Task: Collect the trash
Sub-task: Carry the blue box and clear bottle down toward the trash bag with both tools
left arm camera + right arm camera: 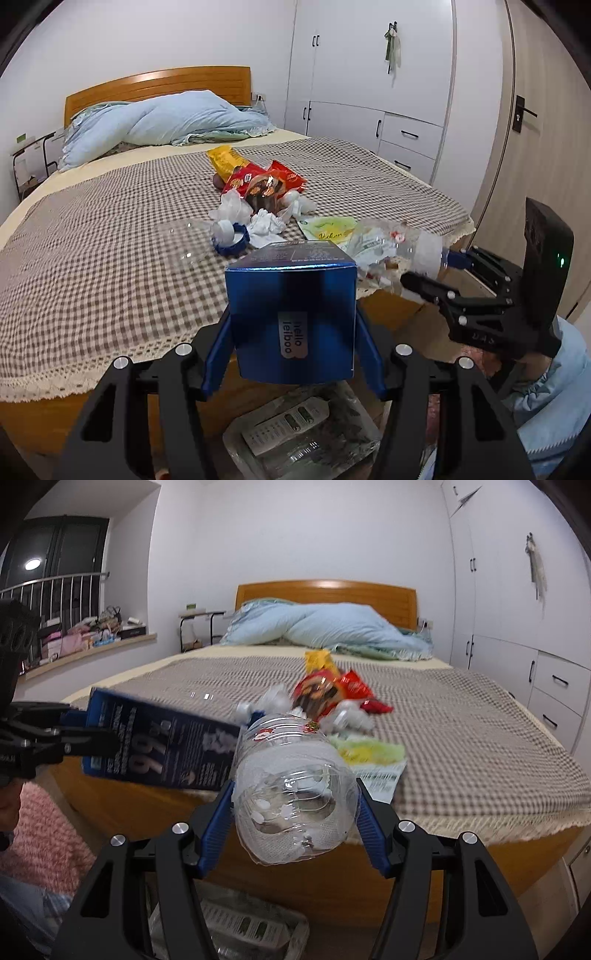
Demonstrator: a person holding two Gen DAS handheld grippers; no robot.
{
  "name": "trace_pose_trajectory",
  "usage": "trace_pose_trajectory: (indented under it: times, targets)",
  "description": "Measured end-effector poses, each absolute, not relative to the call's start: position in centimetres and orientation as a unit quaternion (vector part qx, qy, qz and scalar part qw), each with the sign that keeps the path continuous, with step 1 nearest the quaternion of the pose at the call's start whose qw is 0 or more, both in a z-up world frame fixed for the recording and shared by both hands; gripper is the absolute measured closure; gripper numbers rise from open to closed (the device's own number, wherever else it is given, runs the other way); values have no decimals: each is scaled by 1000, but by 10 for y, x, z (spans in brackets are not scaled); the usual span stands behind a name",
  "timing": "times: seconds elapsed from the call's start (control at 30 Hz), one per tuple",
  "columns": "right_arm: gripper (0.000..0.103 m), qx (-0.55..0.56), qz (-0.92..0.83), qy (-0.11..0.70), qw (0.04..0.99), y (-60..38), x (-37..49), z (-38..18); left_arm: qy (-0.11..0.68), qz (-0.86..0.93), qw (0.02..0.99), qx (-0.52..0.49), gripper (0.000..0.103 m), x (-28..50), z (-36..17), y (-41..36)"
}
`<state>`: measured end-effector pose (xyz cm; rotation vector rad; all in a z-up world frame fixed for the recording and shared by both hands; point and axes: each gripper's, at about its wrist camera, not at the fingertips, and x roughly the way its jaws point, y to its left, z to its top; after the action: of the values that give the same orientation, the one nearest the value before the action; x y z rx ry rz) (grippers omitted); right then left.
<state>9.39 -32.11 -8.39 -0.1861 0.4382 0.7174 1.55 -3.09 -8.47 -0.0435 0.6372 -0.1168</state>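
Two words, "hello leiboo", mark the blue box (291, 317) between left fingers (218, 354).

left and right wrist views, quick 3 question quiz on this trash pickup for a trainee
1. True or false: the left gripper is shut on the blue box.
2. What does the right gripper hold? A) red snack bag B) clear plastic bottle C) tissue
3. Fill in: the remaining trash lies on the ____ bedspread.

Key
1. True.
2. B, the clear plastic bottle; the red snack bag and tissue lie on the bed.
3. Checked.
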Motion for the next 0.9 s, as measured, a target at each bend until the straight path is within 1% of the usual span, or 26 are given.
trace_pose_trajectory:
  times: [0.23, 0.43, 0.9]
  targets:
    - [42, -104, 347, 251, 898, -315, 83, -97, 333, -58, 941, -32, 46, 10, -104, -30]
    - [42, -104, 339, 264, 897, -315, 77, -102, 343, -59, 937, -37, 46, 7, -117, -33]
    - [42, -126, 330, 311, 882, -308, 71, -123, 370, -64, 927, -19, 46, 6, -143, -32]
